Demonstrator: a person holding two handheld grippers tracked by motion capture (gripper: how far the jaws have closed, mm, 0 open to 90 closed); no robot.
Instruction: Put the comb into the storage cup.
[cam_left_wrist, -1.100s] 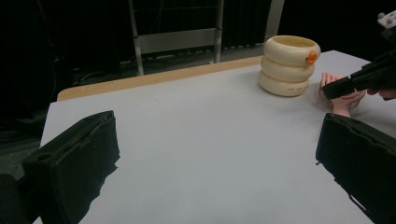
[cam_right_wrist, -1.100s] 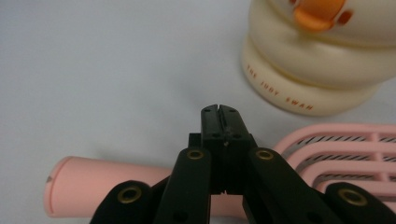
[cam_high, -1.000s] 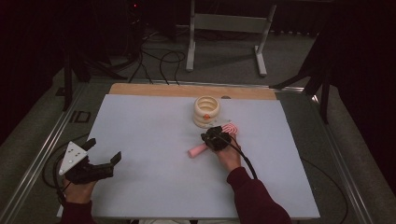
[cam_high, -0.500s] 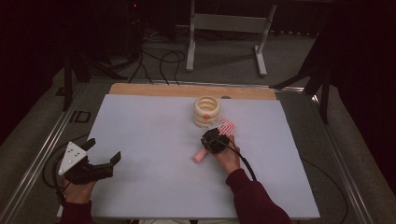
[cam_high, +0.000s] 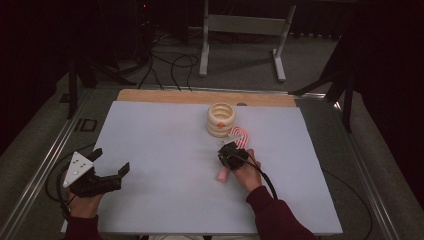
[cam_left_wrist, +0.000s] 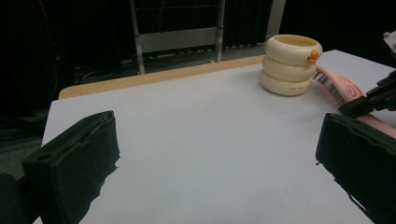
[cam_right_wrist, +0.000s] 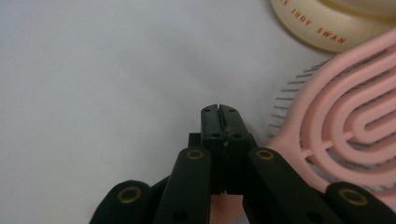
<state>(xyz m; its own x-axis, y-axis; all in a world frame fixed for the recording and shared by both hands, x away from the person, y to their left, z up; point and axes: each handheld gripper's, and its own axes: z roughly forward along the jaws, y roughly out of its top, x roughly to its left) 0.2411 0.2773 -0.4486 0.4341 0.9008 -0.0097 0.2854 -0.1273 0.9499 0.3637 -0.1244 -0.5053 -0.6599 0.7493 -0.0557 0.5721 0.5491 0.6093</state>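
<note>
One pink plastic hairbrush (cam_right_wrist: 355, 135) is seen, its oval head cut into curved, nested slots, with thin pale bristles sticking out along the edge. Its handle passes under the right gripper (cam_right_wrist: 219, 109), whose two black jaws are pressed together over it, nothing showing between the tips; the slotted head lies just to the right of those jaws. Whether the handle is actually clamped cannot be told. Beyond the brush head, one cream holder (cam_high: 221, 119) is stood, smooth and glossy, shaped like three stacked rings, with a small orange knob on its side and orange lettering near its base. The brush head rests just beside it. The left gripper (cam_high: 107, 170) is held well apart from both, its two blocky matte jaws spread wide over the bare white table (cam_high: 150, 150).
</note>
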